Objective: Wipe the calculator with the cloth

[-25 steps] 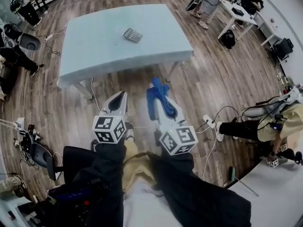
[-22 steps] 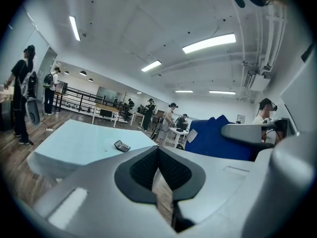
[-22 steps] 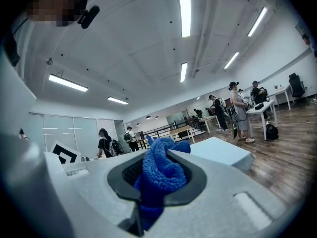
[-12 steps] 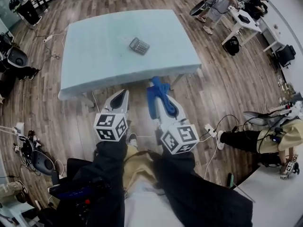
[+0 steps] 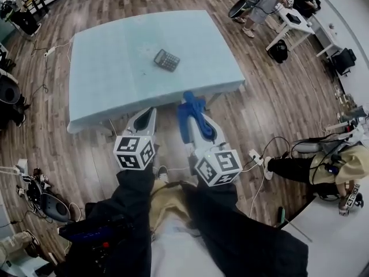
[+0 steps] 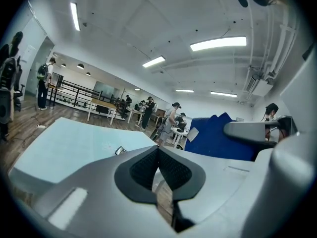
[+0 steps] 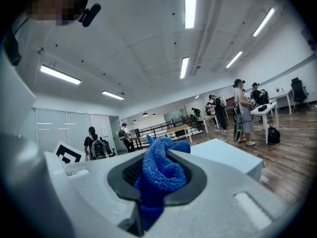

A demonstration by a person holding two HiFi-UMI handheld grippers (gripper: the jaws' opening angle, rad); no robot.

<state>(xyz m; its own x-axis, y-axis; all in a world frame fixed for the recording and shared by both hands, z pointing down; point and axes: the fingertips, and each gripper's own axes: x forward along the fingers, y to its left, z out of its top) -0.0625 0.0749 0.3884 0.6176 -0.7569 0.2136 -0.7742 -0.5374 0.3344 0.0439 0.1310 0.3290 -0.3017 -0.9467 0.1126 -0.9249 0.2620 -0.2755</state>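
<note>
The left gripper and the right gripper are pale grey, tapered shells with black textured pads inside. Behind each sits a white cube with black square markers, then black sleeves.

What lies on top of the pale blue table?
A calculator lies flat near the middle of the table. The cloth is not there: the right tool grips it, short of the table. The patch beneath the calculator is covered.

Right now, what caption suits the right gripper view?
Right gripper clamps a blue cloth, with the pale blue table beyond.
</note>
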